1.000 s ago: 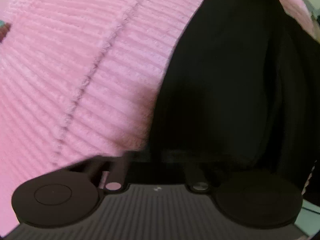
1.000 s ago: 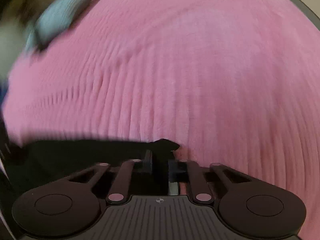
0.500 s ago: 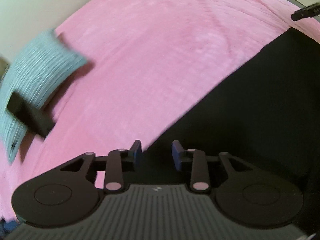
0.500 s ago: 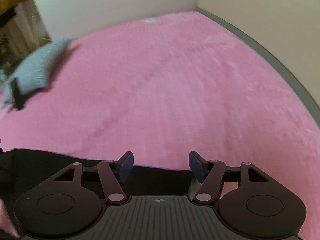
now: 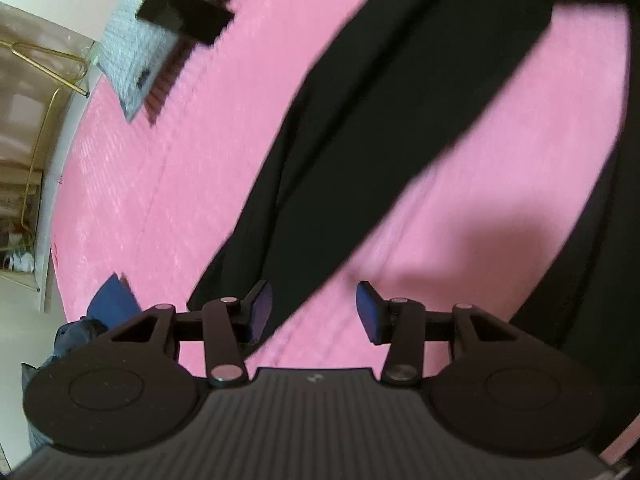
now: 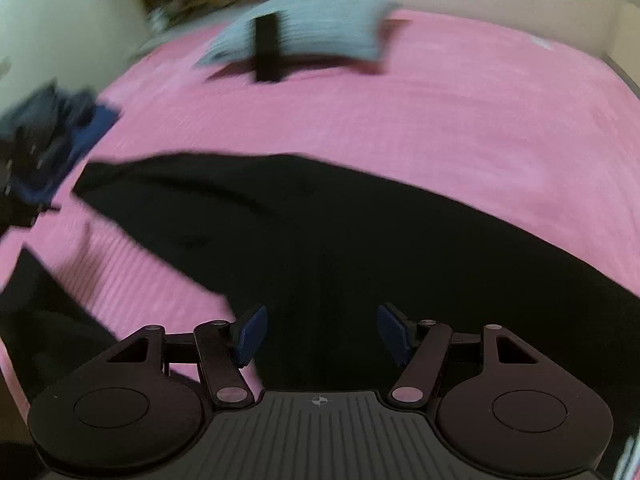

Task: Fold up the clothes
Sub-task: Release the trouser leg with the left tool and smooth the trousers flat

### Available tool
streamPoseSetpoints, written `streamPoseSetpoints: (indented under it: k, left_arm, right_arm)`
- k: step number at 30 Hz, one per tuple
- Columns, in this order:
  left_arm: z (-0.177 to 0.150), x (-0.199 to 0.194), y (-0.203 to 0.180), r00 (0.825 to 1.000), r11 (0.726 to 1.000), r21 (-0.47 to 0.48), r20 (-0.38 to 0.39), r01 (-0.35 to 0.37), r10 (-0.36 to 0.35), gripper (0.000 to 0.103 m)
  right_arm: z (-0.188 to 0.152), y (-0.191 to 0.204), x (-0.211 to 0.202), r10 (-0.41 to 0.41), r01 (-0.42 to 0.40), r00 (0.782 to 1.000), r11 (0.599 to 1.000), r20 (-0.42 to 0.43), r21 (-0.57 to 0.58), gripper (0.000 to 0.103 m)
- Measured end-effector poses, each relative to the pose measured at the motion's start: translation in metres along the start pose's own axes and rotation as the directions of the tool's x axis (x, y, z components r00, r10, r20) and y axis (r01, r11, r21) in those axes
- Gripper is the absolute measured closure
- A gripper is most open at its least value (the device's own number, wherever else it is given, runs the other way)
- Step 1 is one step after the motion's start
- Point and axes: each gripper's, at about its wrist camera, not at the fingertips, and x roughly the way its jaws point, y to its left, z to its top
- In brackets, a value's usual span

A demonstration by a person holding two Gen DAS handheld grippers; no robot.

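A black garment [image 5: 360, 120] lies spread on the pink bedspread [image 5: 160, 180], two long parts running diagonally in the left wrist view. My left gripper [image 5: 314, 306] hovers above its near end, jaws opening, pads touching nothing; a strip of black cloth lies below by the left pad. In the right wrist view the same black garment [image 6: 360, 240] stretches across the bed. My right gripper [image 6: 322, 332] stands open above it, with nothing gripped.
A grey-blue knitted pillow [image 6: 320, 24] with a black strip [image 6: 268, 48] on it lies at the far side of the bed. Dark blue clothes [image 6: 52, 136] are piled at the left edge. A gold wire rack [image 5: 36, 80] stands beyond the bed edge.
Both grippers were shut on the black cloth, close to the bedspread. They have let go, opened and swung back and slightly up, so the whole garment now shows.
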Motion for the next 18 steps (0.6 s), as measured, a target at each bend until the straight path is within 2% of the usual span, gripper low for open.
streamPoseSetpoints:
  k: [3, 6, 8, 9, 11, 12, 14, 15, 16, 17, 18]
  left_arm:
    - [-0.033, 0.031, 0.027, 0.999, 0.999, -0.036, 0.030, 0.034, -0.033, 0.061]
    - [-0.054, 0.059, 0.067, 0.995, 0.995, -0.083, 0.096, 0.049, -0.041, 0.062]
    - [-0.057, 0.080, 0.087, 0.990, 0.993, -0.099, 0.127, 0.068, -0.056, 0.062]
    - [-0.058, 0.089, 0.093, 0.986, 0.990, -0.099, 0.138, 0.103, -0.089, 0.063]
    - [-0.060, 0.107, 0.104, 0.974, 0.978, -0.077, 0.132, 0.195, -0.184, 0.070]
    - [-0.059, 0.118, 0.108, 0.968, 0.973, -0.033, 0.112, 0.229, -0.224, 0.085]
    - [-0.053, 0.123, 0.124, 0.974, 0.983, -0.008, 0.143, 0.181, -0.179, 0.087]
    - [-0.049, 0.122, 0.140, 0.979, 0.991, -0.051, 0.169, 0.122, -0.112, 0.087]
    - [-0.046, 0.121, 0.156, 0.980, 0.993, -0.099, 0.193, 0.066, -0.046, 0.079]
    - [-0.043, 0.116, 0.177, 0.976, 0.984, -0.173, 0.219, 0.033, 0.006, 0.076]
    - [-0.042, 0.109, 0.191, 0.973, 0.973, -0.232, 0.223, -0.007, 0.060, 0.078]
  right_arm:
    - [0.008, 0.053, 0.030, -0.010, 0.009, 1.000, 0.999, -0.028, -0.030, 0.038]
    - [0.015, 0.101, 0.059, -0.024, 0.022, 0.998, 0.999, -0.053, -0.040, 0.038]
    - [0.020, 0.128, 0.078, -0.041, 0.038, 0.997, 0.999, -0.066, -0.038, 0.038]
    - [0.023, 0.139, 0.087, -0.050, 0.048, 0.996, 0.998, -0.071, -0.033, 0.038]
    - [0.027, 0.158, 0.098, -0.070, 0.068, 0.995, 0.997, -0.074, -0.029, 0.038]
    - [0.029, 0.165, 0.101, -0.077, 0.074, 0.994, 0.997, -0.079, -0.034, 0.038]
    - [0.032, 0.178, 0.107, -0.089, 0.086, 0.992, 0.995, -0.090, -0.043, 0.038]
    - [0.032, 0.182, 0.104, -0.096, 0.092, 0.991, 0.995, -0.092, -0.050, 0.038]
    - [0.033, 0.186, 0.101, -0.105, 0.100, 0.990, 0.994, -0.093, -0.053, 0.038]
    - [0.033, 0.190, 0.098, -0.113, 0.109, 0.989, 0.993, -0.094, -0.056, 0.038]
    - [0.035, 0.193, 0.099, -0.118, 0.113, 0.988, 0.992, -0.097, -0.052, 0.038]
